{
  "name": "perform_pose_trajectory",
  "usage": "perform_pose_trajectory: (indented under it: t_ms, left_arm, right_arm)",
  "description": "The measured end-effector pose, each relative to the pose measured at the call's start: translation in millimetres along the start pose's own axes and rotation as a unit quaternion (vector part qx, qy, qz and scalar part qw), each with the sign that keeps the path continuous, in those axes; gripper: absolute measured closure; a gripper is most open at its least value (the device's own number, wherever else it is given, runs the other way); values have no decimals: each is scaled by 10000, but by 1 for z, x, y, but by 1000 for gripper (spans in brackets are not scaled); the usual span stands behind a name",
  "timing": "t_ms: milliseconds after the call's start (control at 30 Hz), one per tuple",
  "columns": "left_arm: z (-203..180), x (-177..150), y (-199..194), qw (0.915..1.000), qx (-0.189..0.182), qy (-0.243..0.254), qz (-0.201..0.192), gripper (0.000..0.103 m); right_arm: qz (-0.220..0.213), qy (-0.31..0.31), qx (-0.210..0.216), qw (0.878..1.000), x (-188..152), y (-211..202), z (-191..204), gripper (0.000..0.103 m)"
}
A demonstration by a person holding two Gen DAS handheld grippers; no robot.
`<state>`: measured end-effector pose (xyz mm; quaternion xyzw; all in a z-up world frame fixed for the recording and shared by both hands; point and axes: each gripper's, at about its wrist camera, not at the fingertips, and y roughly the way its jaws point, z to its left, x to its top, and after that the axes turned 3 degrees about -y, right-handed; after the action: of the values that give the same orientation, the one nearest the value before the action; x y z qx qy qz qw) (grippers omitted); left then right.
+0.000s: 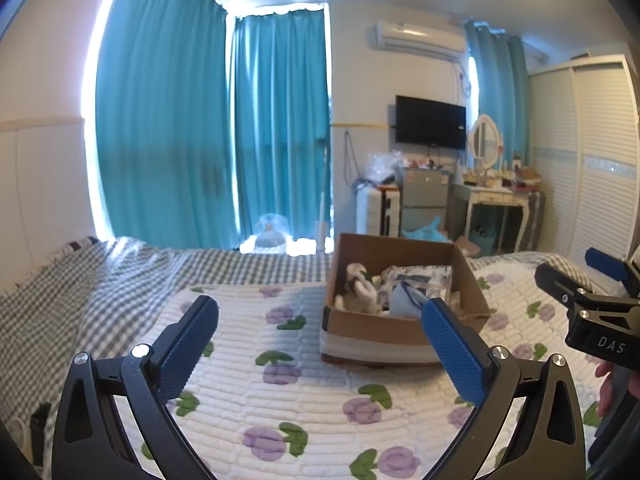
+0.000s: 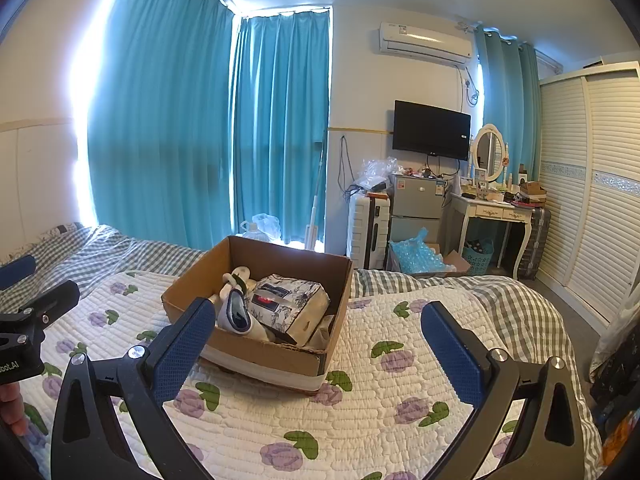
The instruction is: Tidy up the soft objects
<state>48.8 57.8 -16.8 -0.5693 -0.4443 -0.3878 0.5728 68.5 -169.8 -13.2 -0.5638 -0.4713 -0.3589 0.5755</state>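
**A:** Looking along the left gripper [image 1: 320, 320] first: its blue fingers [image 1: 188, 344] are standing wide apart, gripping nothing, hanging over the flowered quilt [image 1: 280, 380]. What are you seeing ahead of it?

**B:** The cardboard box [image 1: 400, 326] is sitting on the quilt just beyond the right-hand finger. Soft things are lying inside: a white plush toy [image 1: 360, 286] at the left, a folded patterned bundle [image 1: 416, 280] beside it. The right gripper [image 1: 592, 300] is poking in from the edge.

**A:** Switching to the right gripper [image 2: 316, 320] now. Its jaws are spread open too, and empty.

**B:** Here the box [image 2: 280, 354] is resting ahead and leftward, behind the left-hand finger [image 2: 180, 348]. The bundle [image 2: 288, 304] is leaning against the plush toy [image 2: 236, 280], and a blue-trimmed pale item [image 2: 236, 314] is lying in front. Teal curtains [image 2: 180, 120] are hanging behind the bed.
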Motion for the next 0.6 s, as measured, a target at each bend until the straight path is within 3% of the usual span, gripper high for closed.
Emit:
perform_pose_trajectory:
  t_ms: [600]
  left_arm:
    - [5,-1,1,10000,-35,-7,53,0]
  right_arm:
    - [27,-14,23,10000,-2,0,2,0]
